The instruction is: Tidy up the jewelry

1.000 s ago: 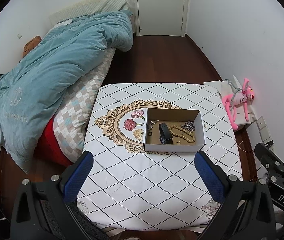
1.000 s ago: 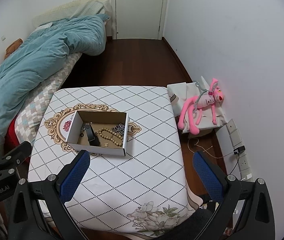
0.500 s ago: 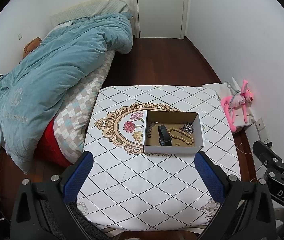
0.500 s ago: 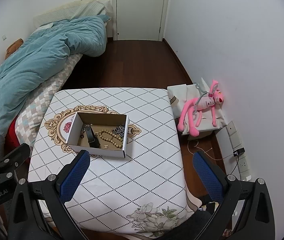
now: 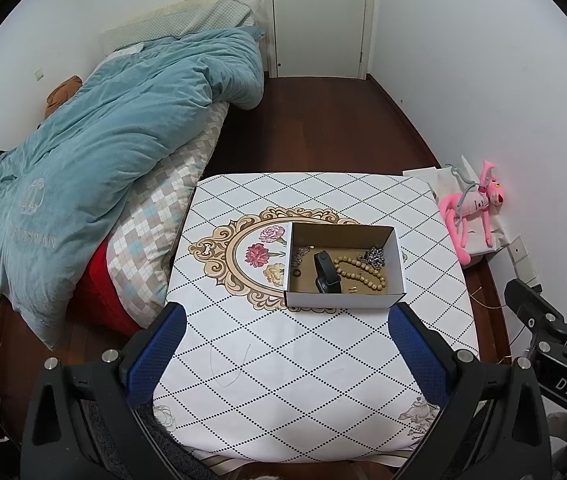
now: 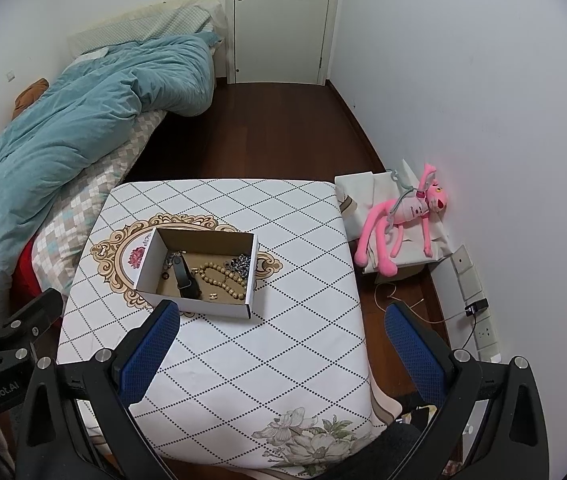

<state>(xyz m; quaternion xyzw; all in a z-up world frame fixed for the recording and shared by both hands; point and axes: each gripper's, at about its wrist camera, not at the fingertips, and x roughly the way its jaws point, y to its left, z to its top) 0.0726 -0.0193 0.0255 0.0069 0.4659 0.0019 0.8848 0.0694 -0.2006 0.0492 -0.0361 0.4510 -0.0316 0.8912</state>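
The jewelry, namely beads (image 5: 359,272), a dark band (image 5: 326,273), a chain (image 5: 374,257) and small pieces, lies gathered in the open box (image 5: 343,301) at the table's (image 5: 283,360) centre, which fits sorting finished or yet to come. Both the left gripper (image 5: 283,356) and the right gripper (image 6: 279,354) hang wide open and empty at the table's 6 o'clock edge. Bare cloth rings the box, with most room toward 6 o'clock.

Black frames on left gripper (image 5: 283,344) and right gripper (image 6: 281,340), blue textured pads (image 5: 157,354) lining the inner fingers. Silver screws behind each pad. White lettering outboard: "DAS", "GenRobot.AI". Possibly dark fuzzy fabric beneath, unclear.
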